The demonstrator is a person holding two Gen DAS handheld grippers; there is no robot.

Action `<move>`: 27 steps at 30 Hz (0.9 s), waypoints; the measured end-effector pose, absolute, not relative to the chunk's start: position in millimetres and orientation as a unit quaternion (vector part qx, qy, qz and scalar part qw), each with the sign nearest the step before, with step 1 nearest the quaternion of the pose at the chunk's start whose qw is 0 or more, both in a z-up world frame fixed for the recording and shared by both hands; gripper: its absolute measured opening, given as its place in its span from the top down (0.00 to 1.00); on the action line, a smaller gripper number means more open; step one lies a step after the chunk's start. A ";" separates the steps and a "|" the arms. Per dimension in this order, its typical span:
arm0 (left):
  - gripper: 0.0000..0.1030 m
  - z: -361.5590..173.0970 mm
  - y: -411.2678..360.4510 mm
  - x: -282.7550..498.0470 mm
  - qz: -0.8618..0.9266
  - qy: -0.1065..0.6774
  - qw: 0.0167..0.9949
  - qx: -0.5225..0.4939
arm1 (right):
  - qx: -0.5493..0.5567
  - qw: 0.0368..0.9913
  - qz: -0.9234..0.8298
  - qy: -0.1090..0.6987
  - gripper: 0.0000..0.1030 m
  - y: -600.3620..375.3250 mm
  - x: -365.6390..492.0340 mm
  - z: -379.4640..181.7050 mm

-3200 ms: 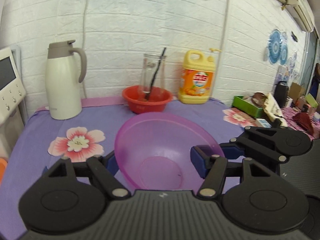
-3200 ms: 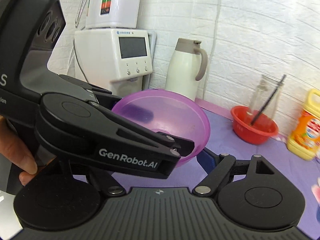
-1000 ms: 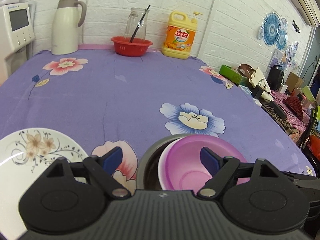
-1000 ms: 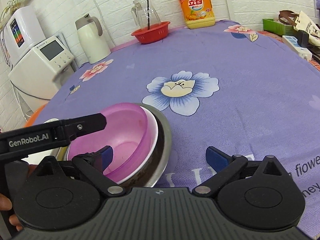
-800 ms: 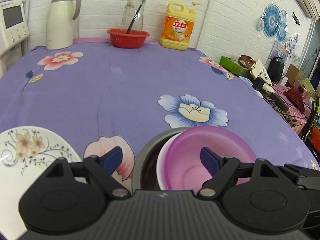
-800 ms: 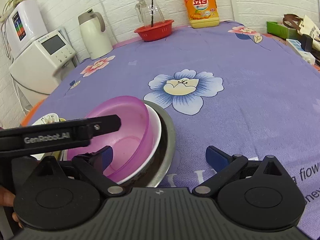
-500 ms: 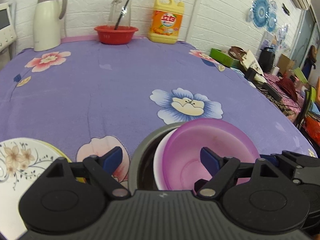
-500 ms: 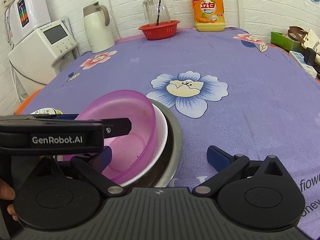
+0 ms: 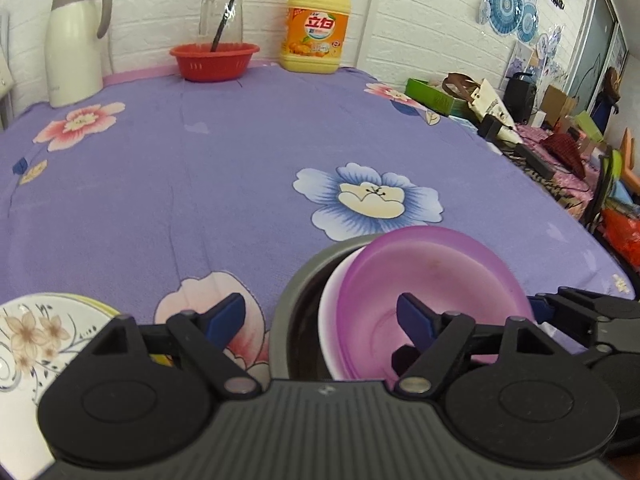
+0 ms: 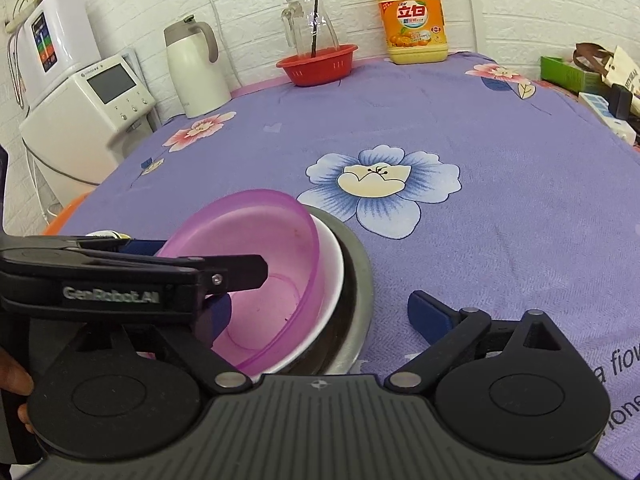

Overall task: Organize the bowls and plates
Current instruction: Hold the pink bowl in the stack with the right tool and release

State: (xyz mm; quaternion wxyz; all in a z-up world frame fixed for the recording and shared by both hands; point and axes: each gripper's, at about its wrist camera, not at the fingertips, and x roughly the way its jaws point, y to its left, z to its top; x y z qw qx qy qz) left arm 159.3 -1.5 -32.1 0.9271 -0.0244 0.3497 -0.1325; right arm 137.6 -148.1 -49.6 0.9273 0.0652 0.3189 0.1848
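Note:
A translucent pink bowl lies tilted inside a white bowl, which sits in a metal bowl on the purple flowered tablecloth. The same pink bowl shows in the right wrist view, with the white bowl and metal bowl under it. My left gripper is open, its right finger over the pink bowl's inside and its left finger beside the stack. My right gripper is open over the stack's near rim. A flowered white plate lies at the near left.
At the far edge stand a white thermos jug, a red basket with a glass pitcher, and a yellow detergent bottle. A white water dispenser stands left of the table. Clutter lies to the right.
The pink bowl, held near the far end of the table 3.2 s ago, now rests in the stack at the near edge. Over the last second both grippers drifted slightly; jaws stay open.

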 end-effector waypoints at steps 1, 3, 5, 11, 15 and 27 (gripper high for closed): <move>0.23 -32.0 -1.2 158.4 -0.133 0.348 0.928 -0.025 | 0.064 0.926 0.193 0.317 0.00 -145.6 136.1 -50.1; 0.24 -31.6 -0.6 156.5 -0.140 0.349 0.926 -0.025 | 0.068 0.922 0.214 0.314 0.00 -139.6 133.4 -50.1; 0.29 -29.7 0.6 154.7 -0.148 0.354 0.923 -0.026 | 0.069 0.921 0.221 0.314 0.00 -137.8 132.5 -49.8; 0.31 -28.5 -0.2 150.2 -0.157 0.360 0.919 -0.028 | 0.079 0.922 0.214 0.314 0.00 -144.0 125.4 -49.8; 0.31 -29.0 -3.9 150.1 -0.147 0.359 0.921 -0.030 | 0.081 0.924 0.207 0.312 0.00 -143.0 124.3 -49.9; 0.33 -26.0 -13.4 148.9 -0.145 0.376 0.915 -0.029 | 0.095 0.916 0.223 0.319 0.00 -142.3 118.7 -48.2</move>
